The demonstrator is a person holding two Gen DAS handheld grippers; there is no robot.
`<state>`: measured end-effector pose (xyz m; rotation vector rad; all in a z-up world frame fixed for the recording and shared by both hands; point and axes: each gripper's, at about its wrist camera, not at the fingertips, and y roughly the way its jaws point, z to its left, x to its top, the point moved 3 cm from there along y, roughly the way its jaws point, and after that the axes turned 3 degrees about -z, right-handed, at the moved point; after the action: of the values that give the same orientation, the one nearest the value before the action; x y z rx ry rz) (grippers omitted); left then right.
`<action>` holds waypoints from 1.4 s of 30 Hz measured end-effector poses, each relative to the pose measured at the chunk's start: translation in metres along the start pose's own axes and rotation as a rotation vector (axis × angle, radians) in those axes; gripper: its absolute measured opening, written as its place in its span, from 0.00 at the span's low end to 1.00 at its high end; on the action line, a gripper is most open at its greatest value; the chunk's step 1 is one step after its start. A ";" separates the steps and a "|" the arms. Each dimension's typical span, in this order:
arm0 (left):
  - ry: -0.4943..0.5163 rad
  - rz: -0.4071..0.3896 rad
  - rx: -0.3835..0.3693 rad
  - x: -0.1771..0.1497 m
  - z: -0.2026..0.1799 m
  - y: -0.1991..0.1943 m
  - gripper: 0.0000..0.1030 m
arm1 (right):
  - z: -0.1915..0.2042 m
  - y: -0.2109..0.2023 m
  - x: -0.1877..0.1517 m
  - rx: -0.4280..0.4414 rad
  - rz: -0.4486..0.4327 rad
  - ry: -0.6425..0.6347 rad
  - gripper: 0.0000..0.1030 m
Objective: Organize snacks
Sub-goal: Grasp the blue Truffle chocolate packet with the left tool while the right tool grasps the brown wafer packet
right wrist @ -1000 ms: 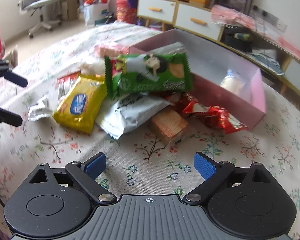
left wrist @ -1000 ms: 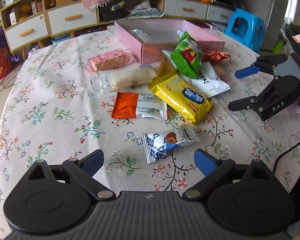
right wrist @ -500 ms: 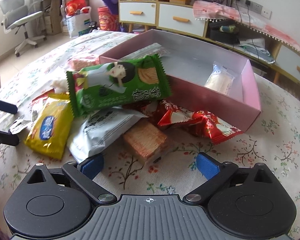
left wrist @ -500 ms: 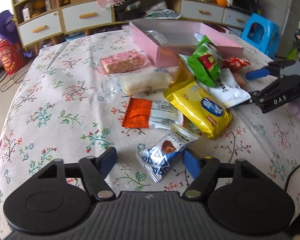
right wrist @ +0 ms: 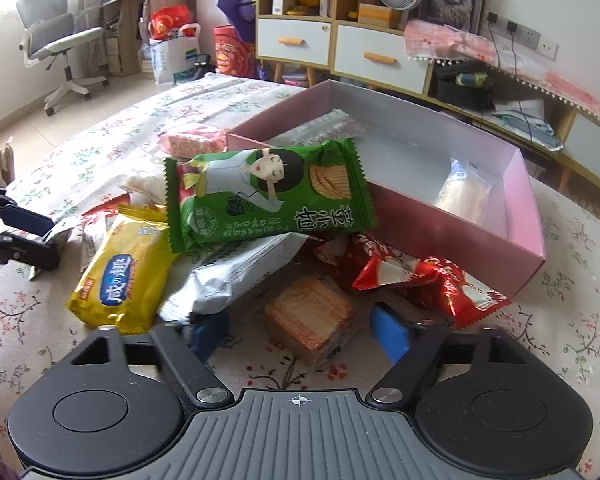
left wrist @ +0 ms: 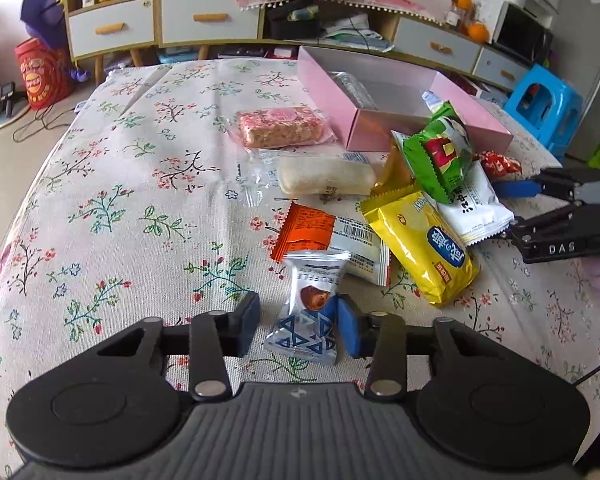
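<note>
The left tongs have just been closing around the blue-and-white truffle packet near the bench's front edge; the right pad touches it, the left pad stands apart. The right tongs, also narrowing, straddle a clear-wrapped wafer without pressing, beside the pink box.

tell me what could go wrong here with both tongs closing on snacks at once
1. The left tongs have just been closing around the blue truffle packet; only one pad touches, so it may slip.
2. The right tongs have just been closing around the wafer pack, which lies under the white bag. Lifting it could topple the green chip bag leaning on the pink box.
</note>
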<state>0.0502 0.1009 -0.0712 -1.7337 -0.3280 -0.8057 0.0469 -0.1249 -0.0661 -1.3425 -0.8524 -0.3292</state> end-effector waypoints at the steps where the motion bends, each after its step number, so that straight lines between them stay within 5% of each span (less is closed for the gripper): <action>1: -0.013 0.003 -0.004 0.001 0.001 0.000 0.30 | 0.001 -0.001 0.000 0.002 -0.002 -0.003 0.67; 5: -0.065 0.014 -0.010 0.003 0.004 0.001 0.27 | 0.006 -0.004 0.000 0.014 -0.002 -0.016 0.49; 13: -0.085 0.038 -0.030 0.002 0.000 -0.001 0.26 | 0.010 -0.017 -0.007 0.021 0.050 -0.031 0.49; 22: -0.057 0.032 -0.035 0.002 -0.008 0.000 0.37 | 0.008 -0.023 -0.011 0.054 0.044 -0.022 0.70; 30: -0.048 0.046 -0.020 0.003 -0.012 0.002 0.38 | 0.009 -0.020 -0.009 0.061 0.024 -0.035 0.71; 33: -0.058 0.053 -0.013 0.003 -0.011 0.001 0.27 | 0.011 -0.021 -0.010 0.057 0.023 -0.045 0.67; 38: -0.095 0.058 -0.023 0.004 -0.007 0.000 0.22 | 0.015 -0.021 -0.006 0.047 0.040 -0.053 0.46; 42: -0.135 0.070 -0.031 0.004 -0.004 -0.002 0.20 | 0.015 -0.022 -0.004 0.054 0.065 -0.021 0.44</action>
<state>0.0509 0.0971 -0.0670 -1.8228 -0.3450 -0.6481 0.0246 -0.1170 -0.0530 -1.3222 -0.8283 -0.2399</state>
